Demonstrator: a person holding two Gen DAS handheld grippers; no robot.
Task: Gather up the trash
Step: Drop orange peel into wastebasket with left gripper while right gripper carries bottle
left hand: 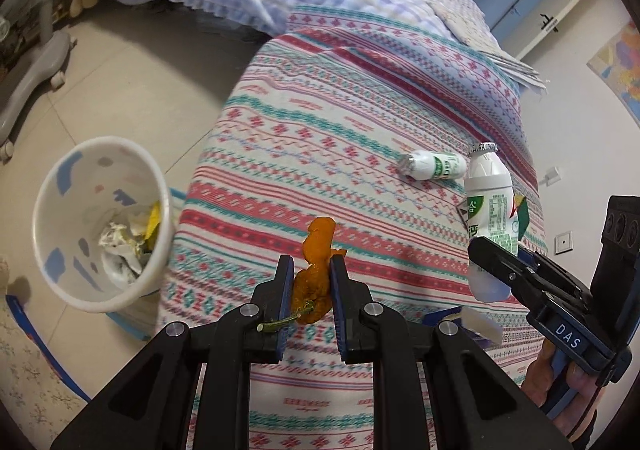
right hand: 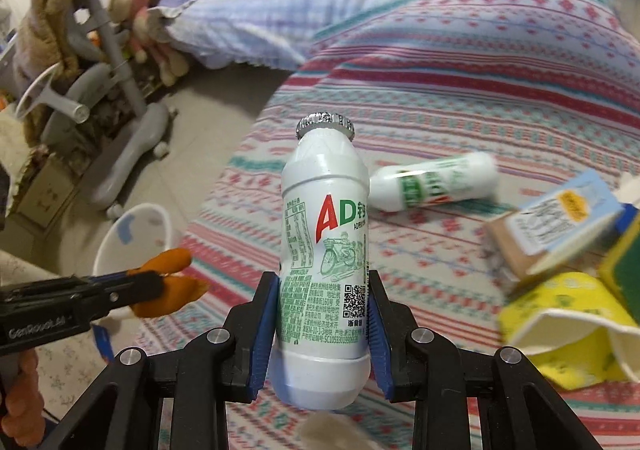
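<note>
Two claws are loaded above the striped bed (left hand: 360, 97). Far left, on the floor, a white bin (left hand: 100, 226) holds crumpled scraps. Beside it, the left claw (left hand: 310, 282) pinches an orange peel (left hand: 316, 250), held clear of the bedcover. Further right, a second bottle (left hand: 434, 165) lies on its side on the bed. Nearby, the right claw (right hand: 322, 326) grips an upright white bottle (right hand: 324, 234). Boxes (right hand: 560, 217) and yellow packaging (right hand: 568, 314) clutter the right edge.

At frame centre, the smooth glossy white plastic bottle (right hand: 323, 266) wears a crinkled silver foil cap (right hand: 325, 127); behind it lies the matt woven striped cloth bedcover (right hand: 480, 89); lower left, a wrinkled orange peel (left hand: 314, 274).
</note>
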